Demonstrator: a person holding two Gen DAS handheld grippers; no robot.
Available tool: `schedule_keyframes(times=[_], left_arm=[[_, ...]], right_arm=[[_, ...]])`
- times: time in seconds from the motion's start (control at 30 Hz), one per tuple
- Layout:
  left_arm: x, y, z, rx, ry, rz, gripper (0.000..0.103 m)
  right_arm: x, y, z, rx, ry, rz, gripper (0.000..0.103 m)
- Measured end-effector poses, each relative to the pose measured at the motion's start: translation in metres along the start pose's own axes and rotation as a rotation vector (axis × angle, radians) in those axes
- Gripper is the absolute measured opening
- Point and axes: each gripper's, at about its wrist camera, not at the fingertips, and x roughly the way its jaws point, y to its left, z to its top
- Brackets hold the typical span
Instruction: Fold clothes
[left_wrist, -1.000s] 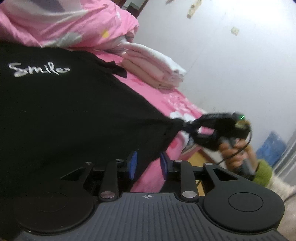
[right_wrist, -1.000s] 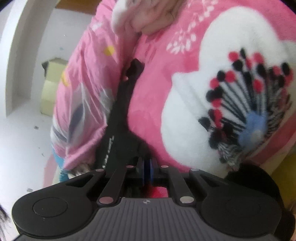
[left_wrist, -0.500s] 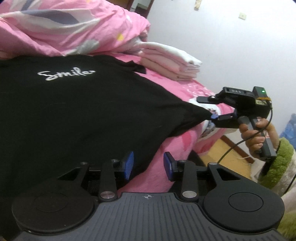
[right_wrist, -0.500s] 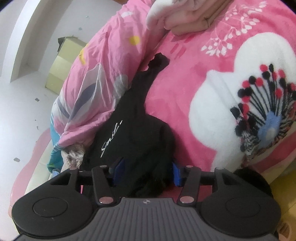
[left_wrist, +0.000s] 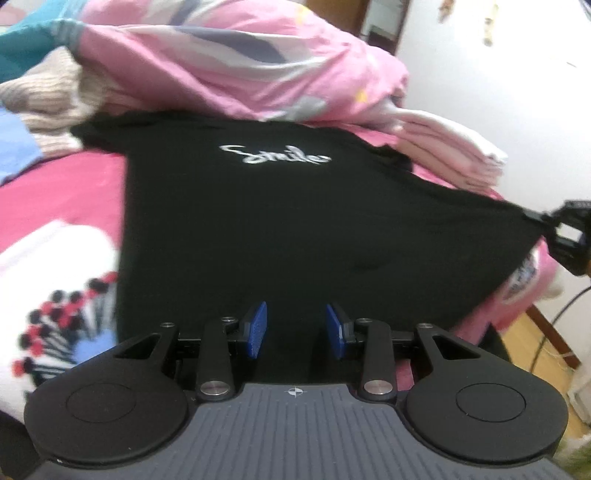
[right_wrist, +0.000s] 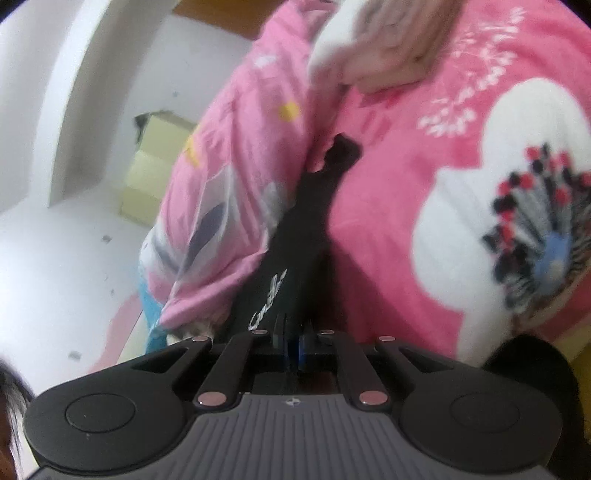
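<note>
A black T-shirt (left_wrist: 295, 221) with white "Smile" lettering lies spread on the pink bed; in the right wrist view it (right_wrist: 295, 240) shows edge-on as a narrow black strip. My left gripper (left_wrist: 295, 328) is open, its blue pads either side of the shirt's near hem, holding nothing. My right gripper (right_wrist: 293, 343) is shut on the shirt's corner; in the left wrist view it (left_wrist: 569, 236) pulls that corner taut at the far right.
A rumpled pink quilt (left_wrist: 229, 62) and a knitted beige garment (left_wrist: 44, 107) lie behind the shirt. A stack of folded pale clothes (left_wrist: 443, 147) sits at the back right. The pink blanket (right_wrist: 461, 184) has a white peacock pattern. The bed edge and floor are at the right.
My left gripper has swung left to face the shirt squarely. My right gripper, open half a second ago, has shut on the shirt's corner and pulls it taut to the right.
</note>
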Motion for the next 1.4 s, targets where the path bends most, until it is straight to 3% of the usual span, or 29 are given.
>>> schedule_keyframes(times=[0.1,0.2,0.33,0.5,0.63,0.9,1.0,1.13,1.4], left_arm=[[-0.001,0.006,0.002,0.004,-0.007,0.011,0.035],[-0.002,0.005,0.001,0.010,-0.009,0.009,0.035],[-0.008,0.005,0.003,0.010,0.003,-0.009,0.035],[-0.027,0.010,0.008,0.017,0.012,-0.050,0.037],[-0.046,0.017,0.003,0.019,0.053,0.000,0.040],[-0.076,0.068,-0.026,-0.333,0.059,0.093,0.042],[-0.067,0.073,-0.035,-0.418,0.073,0.039,0.042],[-0.054,0.072,-0.045,-0.441,0.083,0.011,0.042],[-0.037,0.062,-0.058,-0.361,0.117,0.027,0.040]], right_arm=[[-0.002,-0.012,0.015,0.111,0.038,0.001,0.004],[-0.001,-0.001,0.014,0.043,0.070,-0.047,0.004],[-0.003,-0.016,0.012,0.108,0.090,-0.084,0.004],[-0.014,-0.016,0.008,0.072,0.076,-0.125,0.004],[-0.012,-0.031,0.008,0.078,0.059,-0.196,0.004],[-0.004,-0.036,0.009,0.056,0.045,-0.171,0.004],[-0.003,-0.036,0.011,0.051,0.049,-0.168,0.004],[-0.002,-0.034,0.012,0.047,0.050,-0.167,0.004],[0.002,-0.034,0.012,0.041,0.050,-0.169,0.004]])
